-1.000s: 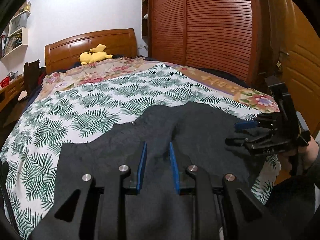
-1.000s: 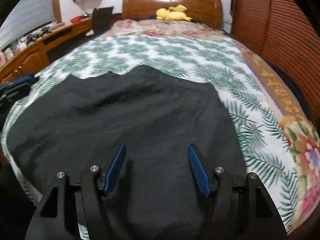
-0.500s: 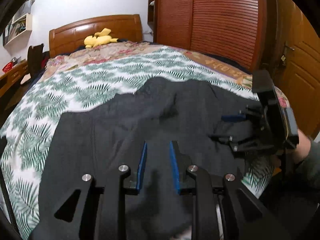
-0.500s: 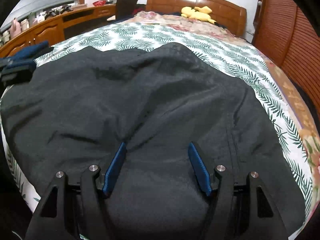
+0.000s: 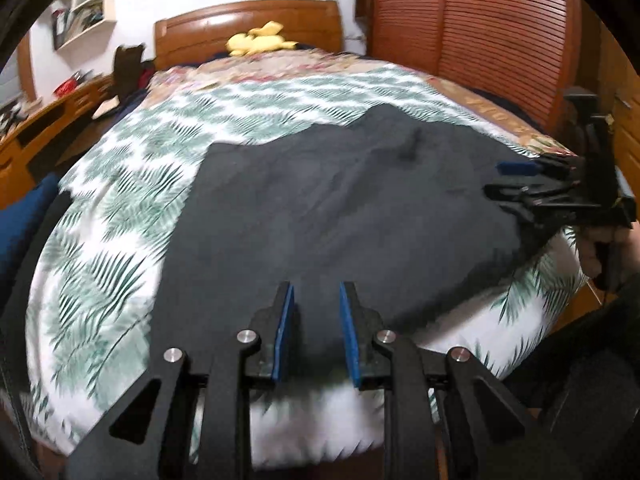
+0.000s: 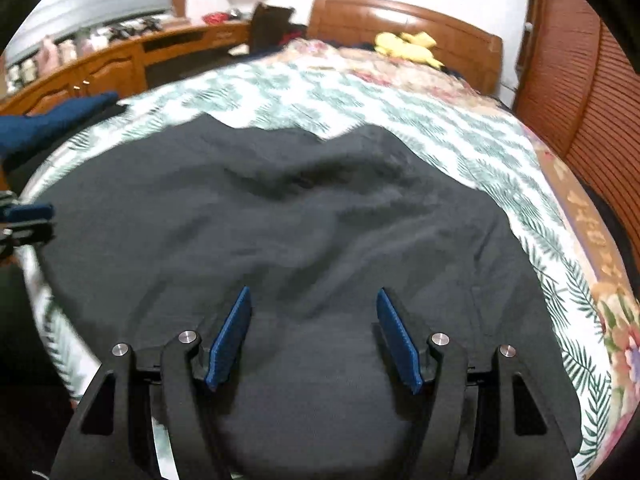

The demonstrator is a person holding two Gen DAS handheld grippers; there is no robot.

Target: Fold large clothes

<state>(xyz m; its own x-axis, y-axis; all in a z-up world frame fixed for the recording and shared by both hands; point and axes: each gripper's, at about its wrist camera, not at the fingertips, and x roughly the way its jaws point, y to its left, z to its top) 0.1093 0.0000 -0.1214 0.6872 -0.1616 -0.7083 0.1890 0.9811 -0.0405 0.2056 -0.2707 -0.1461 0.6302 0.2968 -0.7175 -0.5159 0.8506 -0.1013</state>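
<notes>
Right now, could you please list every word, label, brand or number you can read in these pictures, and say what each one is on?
None can be read.
Bed cover border: gold marks that may be lettering, too blurred and warped to read.
Shelf items: too small and blurred to read.
Desk clutter: too small to read.
Dark garment, left gripper, right gripper: no visible print.

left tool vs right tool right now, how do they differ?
Opening: the left tool has its blue pads close together, with a narrow gap; the right tool is spread wide. Position: the left tool sits at the near edge of the dark garment, with the white fern-print bedspread just below it; the right tool is over the cloth's middle. Shared: both are black with blue pads, above the same garment, and neither visibly grips it.
</notes>
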